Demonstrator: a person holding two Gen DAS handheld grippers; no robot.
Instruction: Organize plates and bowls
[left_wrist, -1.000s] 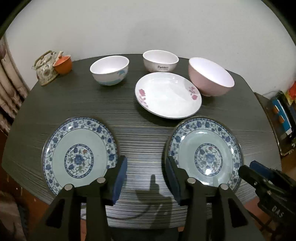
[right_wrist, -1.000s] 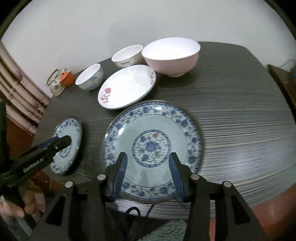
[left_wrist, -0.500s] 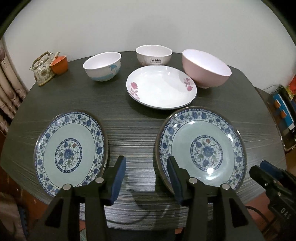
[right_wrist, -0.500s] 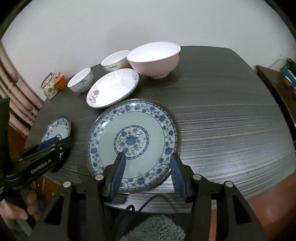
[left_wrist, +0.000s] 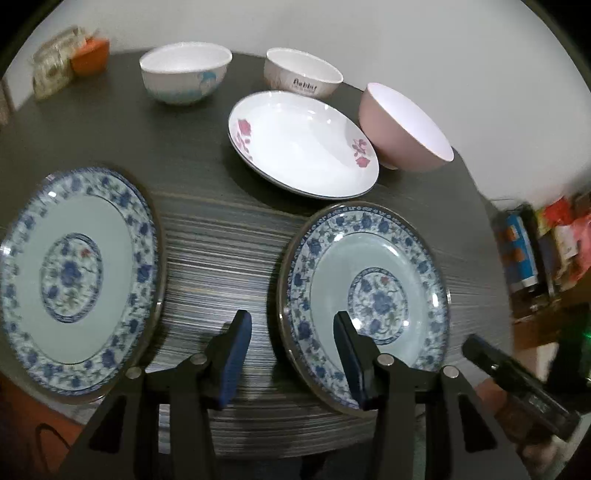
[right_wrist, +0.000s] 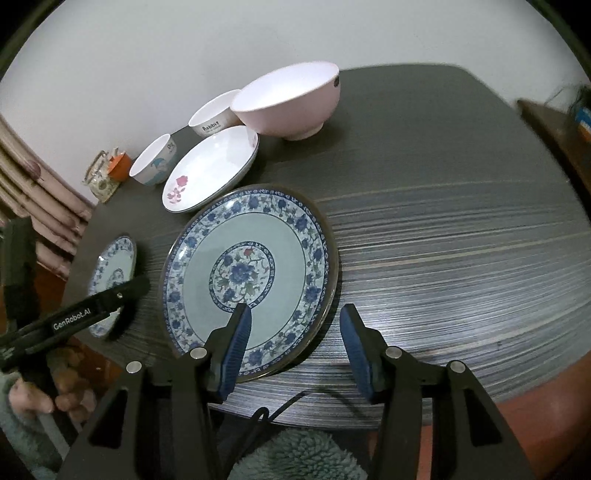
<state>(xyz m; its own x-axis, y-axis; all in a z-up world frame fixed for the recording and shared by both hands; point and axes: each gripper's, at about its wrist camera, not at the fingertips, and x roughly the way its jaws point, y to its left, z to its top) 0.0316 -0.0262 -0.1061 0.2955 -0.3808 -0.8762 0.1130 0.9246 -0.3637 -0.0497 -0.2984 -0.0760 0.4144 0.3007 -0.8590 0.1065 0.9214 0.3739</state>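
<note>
Two blue floral plates lie near the front edge of the dark table (left_wrist: 218, 225): one on the left (left_wrist: 74, 277), one on the right (left_wrist: 369, 295). My left gripper (left_wrist: 291, 354) is open and straddles the right plate's left rim, one finger over the table, the other over the plate. My right gripper (right_wrist: 295, 343) is open at the same plate's (right_wrist: 251, 273) near right rim, its left finger above the plate and its right finger above bare table. Behind stand a white plate with pink flowers (left_wrist: 303, 144), a pink bowl (left_wrist: 402, 129), a "Rabbit" bowl (left_wrist: 303, 74) and a white bowl with a blue figure (left_wrist: 184, 74).
A teapot (right_wrist: 99, 177) and an orange cup (right_wrist: 120, 166) sit at the table's far left corner. Bare table (right_wrist: 443, 221) stretches right of the plate. A person's hand (right_wrist: 33, 398) holds the left gripper (right_wrist: 133, 291). A shelf with clutter (left_wrist: 546, 243) stands right of the table.
The left gripper has sunk, tilted and shifted right, from the gap between the plates onto the right plate's left rim. The right gripper has shifted right, its right finger now off the plate.
</note>
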